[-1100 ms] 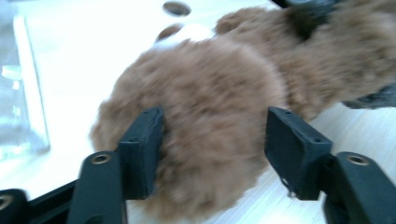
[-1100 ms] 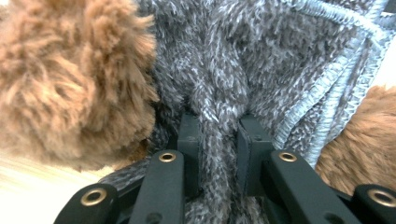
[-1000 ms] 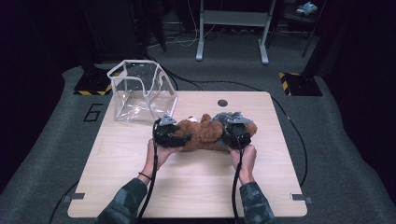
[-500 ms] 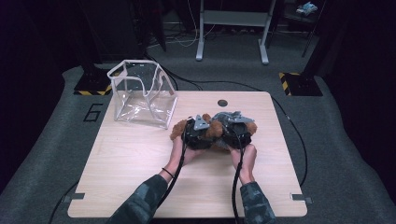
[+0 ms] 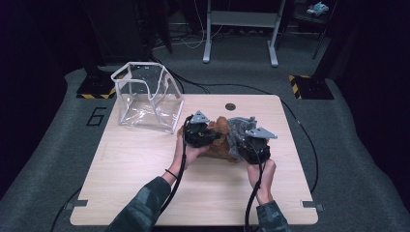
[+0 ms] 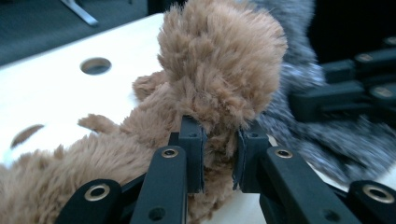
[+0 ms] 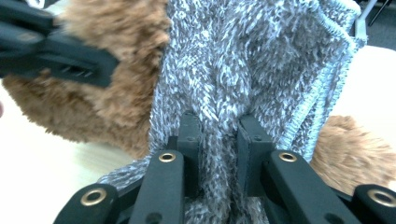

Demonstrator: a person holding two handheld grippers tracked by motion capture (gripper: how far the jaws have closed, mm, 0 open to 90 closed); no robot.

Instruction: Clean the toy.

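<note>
Clear plastic marks the far left corner of the surface (image 5: 145,193): a see-through box (image 5: 147,99) with white-trimmed edges stands there, tilted a little, well apart from the person's hands. Just to its right, around the middle of the far half of the surface, lies a brown plush toy (image 5: 220,140) wearing a grey knitted garment (image 5: 237,135), the brown fur towards the box and the grey knit towards the right edge.

The left claw (image 5: 200,135) sits on the brown end of the toy. Its jaws have just been closing, and in the left gripper view the left claw (image 6: 219,158) has a tuft of the brown plush toy (image 6: 219,70) pinched between its two black pads, so the fur bulges out above them. The wood of the surface (image 6: 56,98) shows pale behind, with a round hole in it, and the grey knitted garment (image 6: 327,140) lies off to the right of that view beside the other claw's black jaws.

The right claw (image 5: 254,147) is at the grey end, nearer the right edge. In the right gripper view the right claw (image 7: 219,154) is nearly closed on a fold of the grey knitted garment (image 7: 243,60), the knit squeezed between the pads and spreading above them, with brown fur on both sides. Both forearms, in patterned sleeves, come in from the near edge.
</note>
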